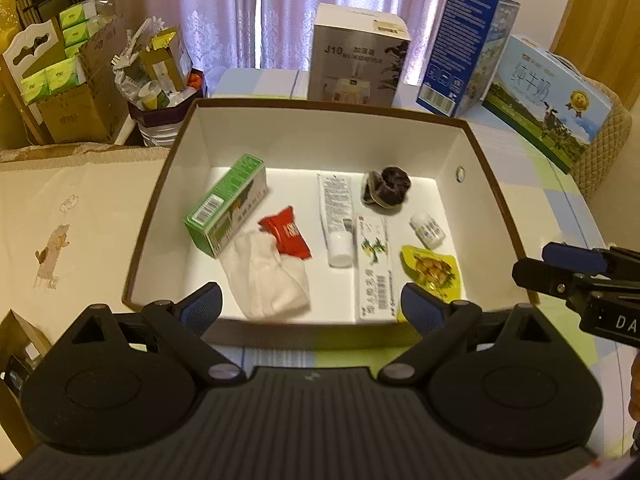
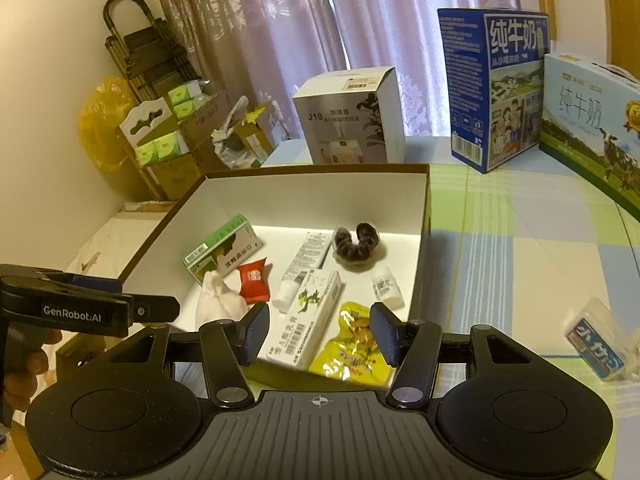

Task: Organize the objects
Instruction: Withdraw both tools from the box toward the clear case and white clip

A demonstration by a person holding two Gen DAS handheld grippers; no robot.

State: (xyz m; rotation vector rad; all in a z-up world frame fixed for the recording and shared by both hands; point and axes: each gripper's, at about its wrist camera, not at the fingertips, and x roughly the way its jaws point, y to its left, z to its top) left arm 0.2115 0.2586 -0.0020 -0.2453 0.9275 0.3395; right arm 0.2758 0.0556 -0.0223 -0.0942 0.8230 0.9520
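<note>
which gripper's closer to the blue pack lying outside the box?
Right. The right gripper hangs open over the box's near edge, with the blue pack on the cloth just to its right. The left gripper, also open, sits further left, beyond the right one.

Eight small items are seen laid flat inside an open white box (image 1: 472, 148). A green carton (image 1: 226, 204), sock (image 1: 266, 276) and tube (image 1: 338, 220) are included.

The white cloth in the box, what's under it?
The white cloth overlaps a corner of the green carton and an edge of the red packet; anything beneath it is covered.
</note>
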